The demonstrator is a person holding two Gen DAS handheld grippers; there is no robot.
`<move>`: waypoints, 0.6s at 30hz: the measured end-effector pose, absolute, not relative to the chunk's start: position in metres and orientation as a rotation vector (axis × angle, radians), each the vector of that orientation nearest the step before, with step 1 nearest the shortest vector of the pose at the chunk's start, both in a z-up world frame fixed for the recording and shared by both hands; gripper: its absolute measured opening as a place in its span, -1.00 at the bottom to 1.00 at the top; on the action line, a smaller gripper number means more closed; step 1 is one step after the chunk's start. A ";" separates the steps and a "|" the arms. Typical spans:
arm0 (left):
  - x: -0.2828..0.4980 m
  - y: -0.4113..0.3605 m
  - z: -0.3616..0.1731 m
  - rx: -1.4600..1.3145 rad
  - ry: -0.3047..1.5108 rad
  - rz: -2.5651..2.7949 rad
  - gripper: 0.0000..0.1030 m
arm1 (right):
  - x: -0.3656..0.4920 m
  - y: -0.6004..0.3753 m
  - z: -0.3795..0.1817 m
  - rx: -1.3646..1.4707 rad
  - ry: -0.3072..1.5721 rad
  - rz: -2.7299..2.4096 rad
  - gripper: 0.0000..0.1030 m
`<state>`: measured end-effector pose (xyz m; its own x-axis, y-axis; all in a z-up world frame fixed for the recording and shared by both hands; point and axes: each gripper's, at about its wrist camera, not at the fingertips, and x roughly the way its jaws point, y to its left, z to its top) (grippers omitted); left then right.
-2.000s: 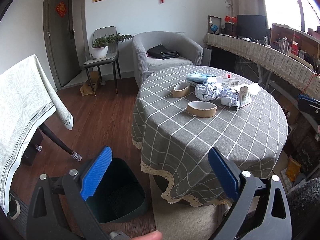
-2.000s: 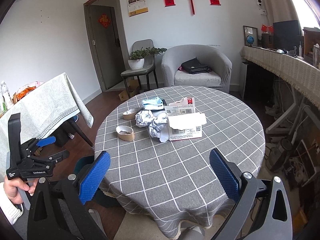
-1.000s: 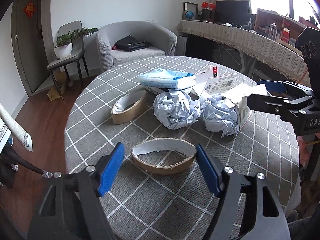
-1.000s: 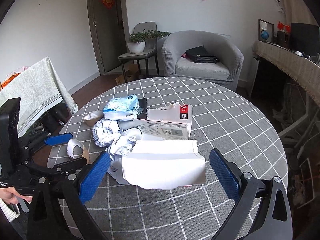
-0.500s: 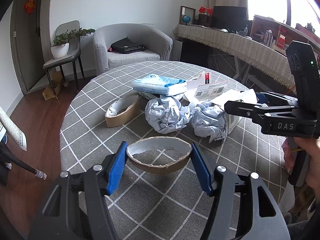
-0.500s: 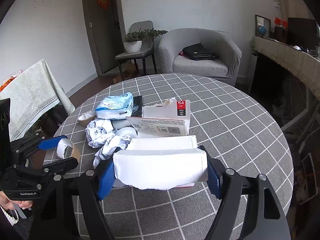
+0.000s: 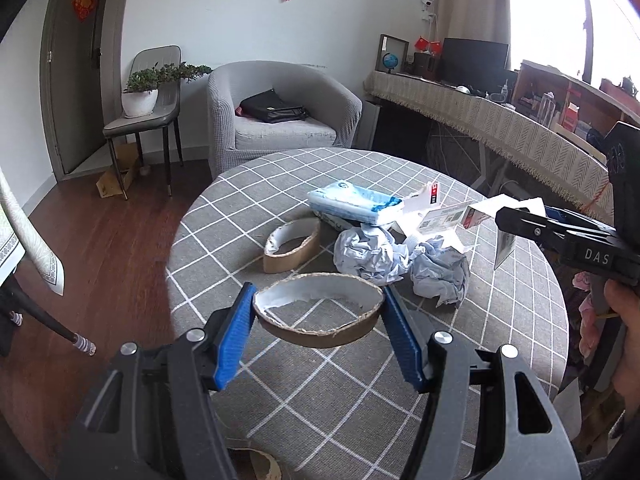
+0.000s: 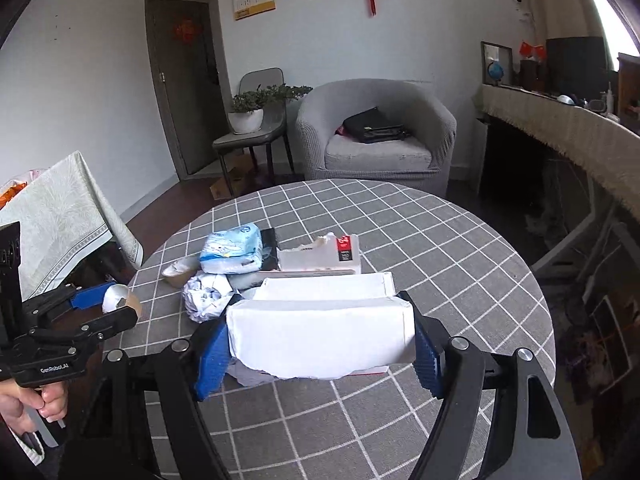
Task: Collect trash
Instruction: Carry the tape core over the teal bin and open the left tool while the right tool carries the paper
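My left gripper (image 7: pixel 318 314) is shut on a squashed brown cardboard tape ring (image 7: pixel 320 332) and holds it just above the round table (image 7: pixel 360 392). My right gripper (image 8: pixel 320 344) is shut on a white cardboard box (image 8: pixel 320 332), lifted a little off the table (image 8: pixel 460 264). On the table lie a second tape ring (image 7: pixel 292 246), two crumpled paper balls (image 7: pixel 372 254) (image 7: pixel 440 274), a blue tissue pack (image 7: pixel 352 202) and a torn white box with a red label (image 8: pixel 320 256). The right gripper also shows at the right of the left wrist view (image 7: pixel 520 220).
A grey armchair (image 7: pixel 280 116) with a black bag and a chair with a potted plant (image 7: pixel 140 92) stand behind the table. A long covered counter (image 7: pixel 500 128) runs along the right. Another cloth-covered table (image 8: pixel 60 216) stands left. Wooden floor (image 7: pixel 100 248) lies left of the table.
Both grippers moved in over the table and closed: the left on the near tape ring, the right on the white box. Both items are now lifted slightly.
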<state>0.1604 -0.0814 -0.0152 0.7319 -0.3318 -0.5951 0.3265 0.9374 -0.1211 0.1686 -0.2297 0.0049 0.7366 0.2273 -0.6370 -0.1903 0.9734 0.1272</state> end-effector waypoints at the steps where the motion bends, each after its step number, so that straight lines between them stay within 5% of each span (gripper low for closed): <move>1: 0.160 -0.078 -0.015 -0.009 0.655 -0.355 0.28 | 0.170 -0.223 0.007 0.051 0.704 0.243 0.48; 18: 0.163 0.028 -0.025 -0.061 0.669 -0.206 0.28 | 0.187 -0.092 0.013 0.008 0.675 0.474 0.48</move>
